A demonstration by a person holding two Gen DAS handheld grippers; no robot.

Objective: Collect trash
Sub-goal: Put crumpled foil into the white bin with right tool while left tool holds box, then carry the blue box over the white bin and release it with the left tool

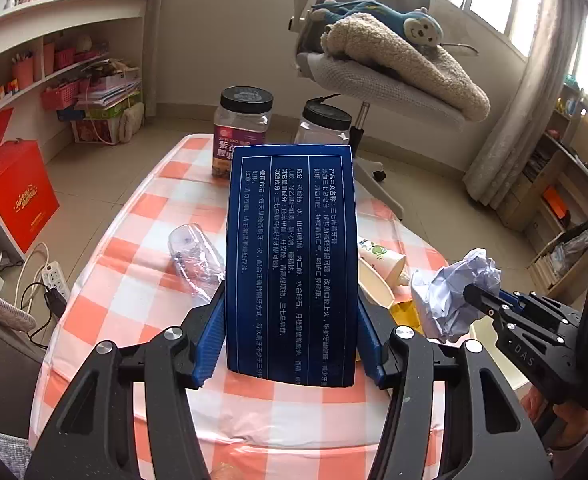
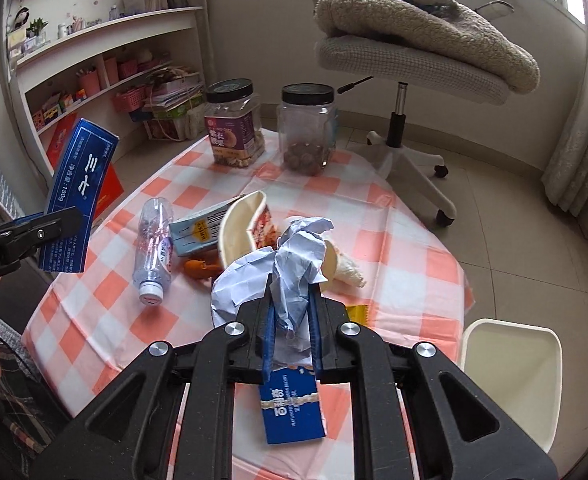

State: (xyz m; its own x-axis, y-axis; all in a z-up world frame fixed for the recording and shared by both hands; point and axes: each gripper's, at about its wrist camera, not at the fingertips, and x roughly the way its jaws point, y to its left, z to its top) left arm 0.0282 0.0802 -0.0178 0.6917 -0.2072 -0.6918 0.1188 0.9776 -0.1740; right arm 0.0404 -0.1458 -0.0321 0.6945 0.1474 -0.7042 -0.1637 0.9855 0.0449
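My left gripper is shut on a long blue toothpaste box and holds it above the checked table; the box also shows at the left of the right wrist view. My right gripper is shut on a crumpled white paper ball, which shows at the right of the left wrist view. On the table lie an empty plastic bottle, a flattened drink carton, a paper cup, an orange wrapper and a small blue packet.
Two black-lidded jars stand at the table's far edge. A cream bin sits off the table's right side. A swivel chair with a blanket and plush toy stands beyond. Shelves line the left wall.
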